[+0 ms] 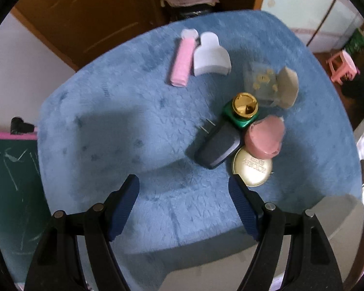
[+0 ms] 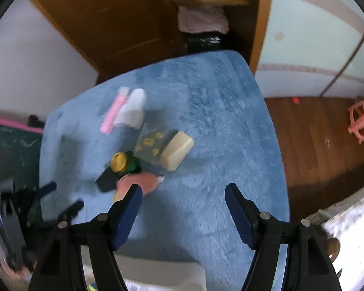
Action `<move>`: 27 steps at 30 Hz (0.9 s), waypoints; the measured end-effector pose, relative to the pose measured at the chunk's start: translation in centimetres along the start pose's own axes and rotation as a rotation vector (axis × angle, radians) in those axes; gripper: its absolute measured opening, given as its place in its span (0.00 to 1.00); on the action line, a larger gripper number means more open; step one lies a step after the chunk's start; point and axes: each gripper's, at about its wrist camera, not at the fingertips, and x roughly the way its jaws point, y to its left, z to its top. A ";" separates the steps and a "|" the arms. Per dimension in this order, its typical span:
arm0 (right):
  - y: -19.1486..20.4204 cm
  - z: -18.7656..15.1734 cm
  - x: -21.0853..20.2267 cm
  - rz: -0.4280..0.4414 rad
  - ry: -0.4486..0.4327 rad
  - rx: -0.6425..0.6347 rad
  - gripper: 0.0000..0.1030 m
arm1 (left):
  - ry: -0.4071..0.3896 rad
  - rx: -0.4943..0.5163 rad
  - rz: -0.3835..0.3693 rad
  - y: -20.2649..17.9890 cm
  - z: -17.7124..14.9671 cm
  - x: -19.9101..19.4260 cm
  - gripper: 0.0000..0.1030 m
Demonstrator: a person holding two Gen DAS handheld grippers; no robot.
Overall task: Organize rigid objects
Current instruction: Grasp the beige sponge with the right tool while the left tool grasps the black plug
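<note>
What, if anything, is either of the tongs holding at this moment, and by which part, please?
Nothing is held. The left tongs and the right tongs are both open above the blue cloth, with only cloth between their fingers.

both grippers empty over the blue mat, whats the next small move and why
Probably ease the left gripper toward the dark case: both grippers are open and empty, and that case lies nearest its fingers at the edge of the crowded cluster beside the round tin.

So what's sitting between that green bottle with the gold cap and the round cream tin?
A dark blue-grey case and a pink round tub lie between the green bottle and the cream tin, all crowded together. The left wrist view shows it best.
</note>
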 end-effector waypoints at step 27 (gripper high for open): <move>-0.3 4.7 11.5 -0.052 0.208 0.187 0.49 | 0.064 0.067 -0.143 -0.1 2.9 4.7 0.77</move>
